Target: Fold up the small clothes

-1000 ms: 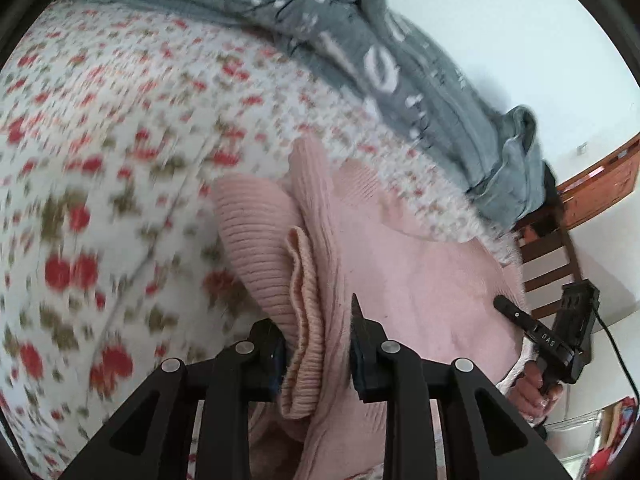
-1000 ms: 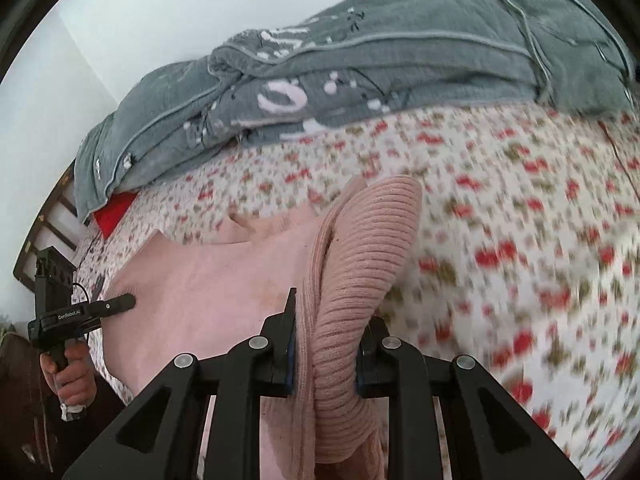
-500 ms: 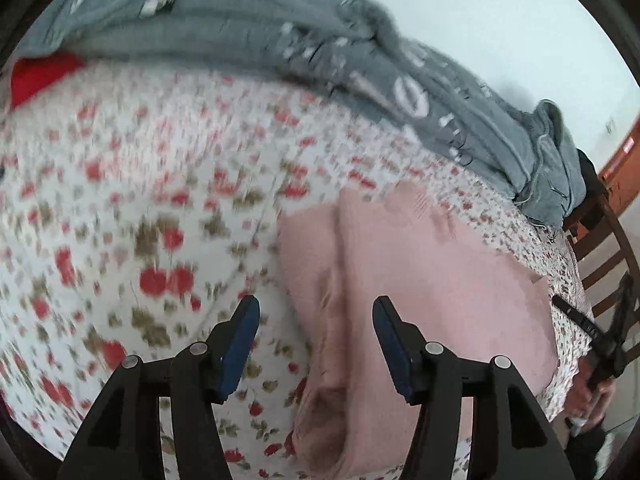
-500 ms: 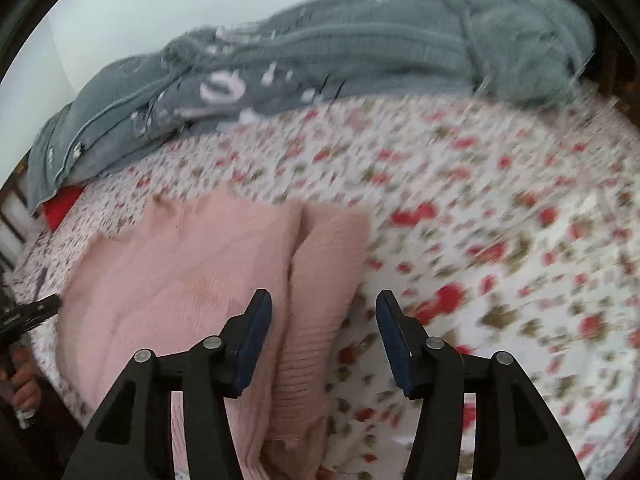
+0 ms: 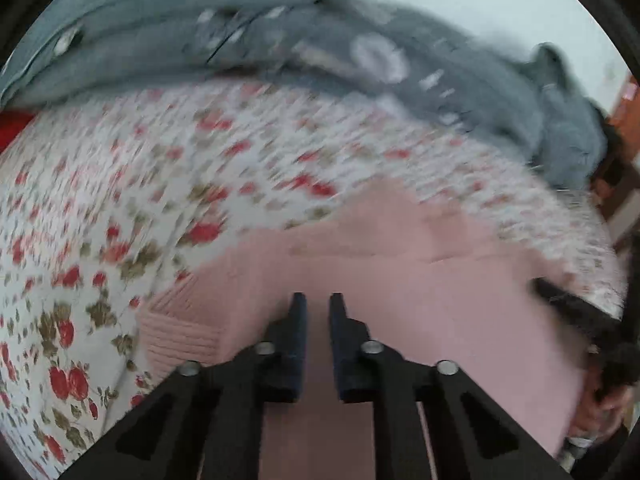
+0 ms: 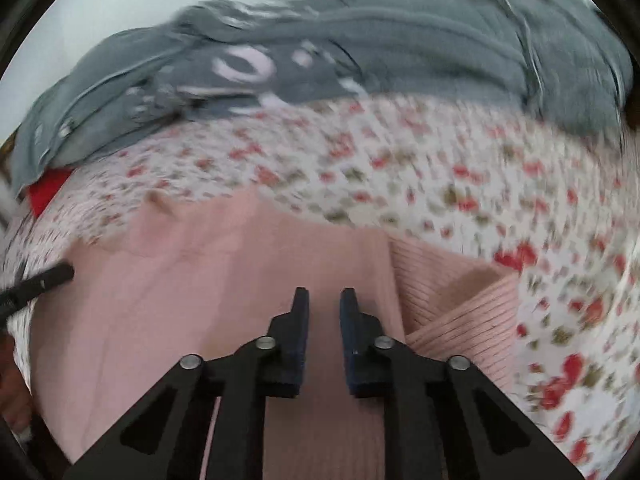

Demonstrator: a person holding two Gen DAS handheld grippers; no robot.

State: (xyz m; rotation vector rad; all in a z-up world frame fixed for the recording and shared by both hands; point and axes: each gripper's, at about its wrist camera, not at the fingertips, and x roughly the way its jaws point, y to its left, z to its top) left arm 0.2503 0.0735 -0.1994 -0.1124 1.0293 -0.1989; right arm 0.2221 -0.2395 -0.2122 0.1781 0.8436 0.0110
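We are hovering both hand-held grippers, left (image 5: 318, 300) and right (image 6: 324, 296), narrowed and empty, over the pink sweater (image 5: 400, 280); pinching one layer risks undoing its fold.

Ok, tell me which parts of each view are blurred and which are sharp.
Left wrist view: the flowered sheet and grey blanket are smeared by motion, while the left gripper stays fairly crisp over the pink sweater. Right wrist view: sheet and blanket streak the same way; the right gripper is sharp.
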